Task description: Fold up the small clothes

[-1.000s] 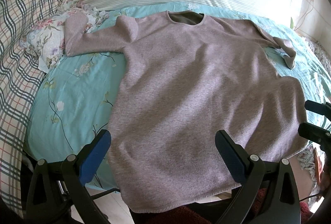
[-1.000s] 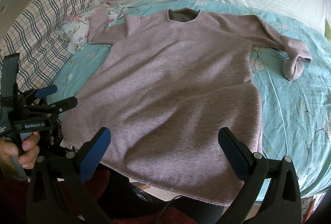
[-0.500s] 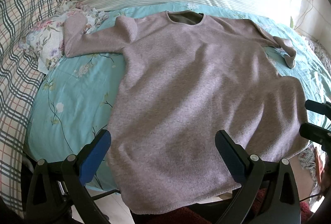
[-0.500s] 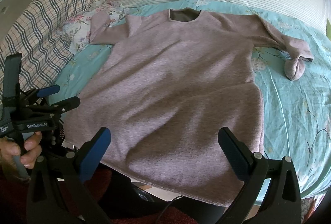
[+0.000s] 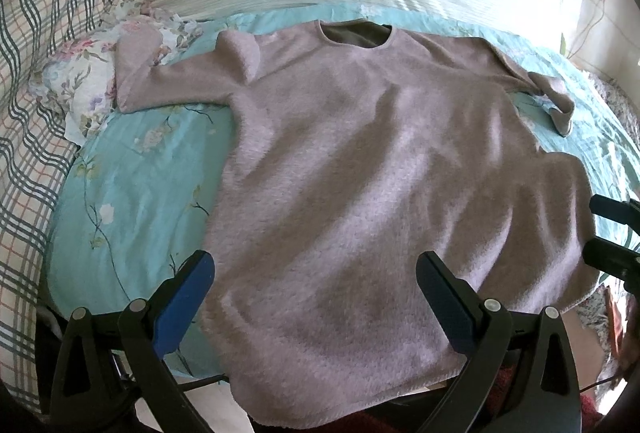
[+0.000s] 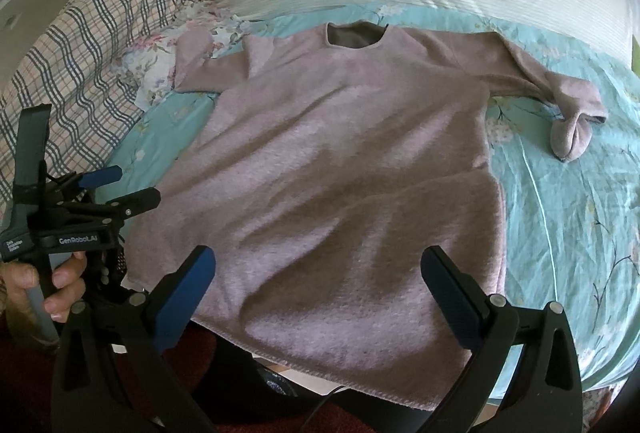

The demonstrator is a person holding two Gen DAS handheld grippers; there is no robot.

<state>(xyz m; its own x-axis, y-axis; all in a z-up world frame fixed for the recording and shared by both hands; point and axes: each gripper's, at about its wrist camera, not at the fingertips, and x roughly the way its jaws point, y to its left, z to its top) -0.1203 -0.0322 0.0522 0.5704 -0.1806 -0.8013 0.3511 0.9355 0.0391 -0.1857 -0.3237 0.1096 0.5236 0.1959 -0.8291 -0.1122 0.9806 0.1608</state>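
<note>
Seemingly nothing is folded: from my left tool (image 5: 312, 297), spread and empty, the sweater (image 5: 384, 201) lies flat on the bed (image 5: 132, 185), collar at twelve o'clock. From my right tool (image 6: 318, 293), also spread, both sleeves lie out.

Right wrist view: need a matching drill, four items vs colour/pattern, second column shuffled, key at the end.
Items:
1. sweater
2. bed sheet
3. blanket
4. gripper pads

Colour or pattern:
A. checked, dark lines on pale ground
B. blue
C. fuzzy mauve pink
D. turquoise with flower sprigs

Pairs: 1-C, 2-D, 3-A, 4-B

The right gripper and left gripper both stand open over the sweater's hem.
</note>
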